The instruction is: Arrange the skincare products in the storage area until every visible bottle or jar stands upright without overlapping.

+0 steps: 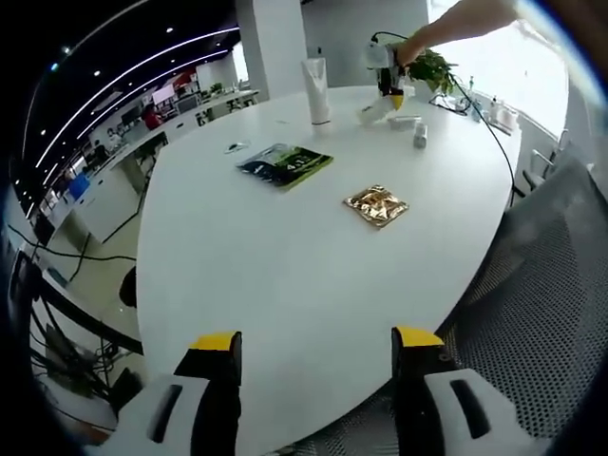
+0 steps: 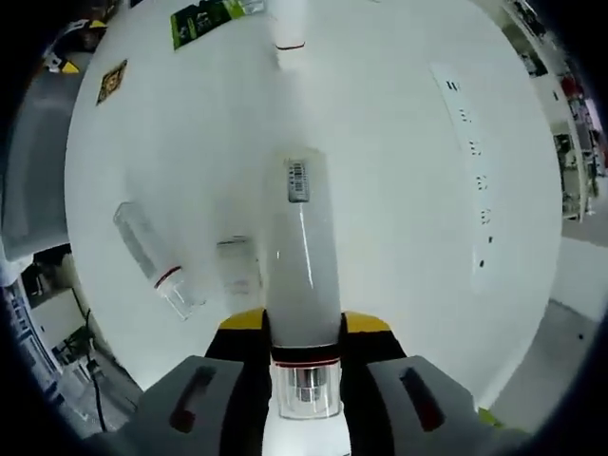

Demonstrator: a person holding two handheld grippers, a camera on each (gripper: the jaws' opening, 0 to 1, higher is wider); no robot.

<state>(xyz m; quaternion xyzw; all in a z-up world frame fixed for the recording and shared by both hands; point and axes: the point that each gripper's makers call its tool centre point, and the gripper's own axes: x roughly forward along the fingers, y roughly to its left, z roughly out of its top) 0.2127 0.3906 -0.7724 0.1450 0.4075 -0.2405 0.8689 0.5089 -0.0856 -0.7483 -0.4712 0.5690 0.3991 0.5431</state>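
While the left gripper (image 1: 316,353) hangs wide, holding nothing, over the white table (image 1: 285,256) edge, the right gripper (image 2: 304,328) clamps a frosted bottle (image 2: 302,256) lying on that table. Clear bottle (image 2: 152,255) lies just beside it; upright white tube (image 1: 316,90) stands beyond green packet (image 1: 285,164) and gold packet (image 1: 375,204).

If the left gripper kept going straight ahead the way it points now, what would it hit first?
Probably the gold foil packet, lying flat on the white table ahead of the open left gripper. Depth is unclear, so it might pass above it.
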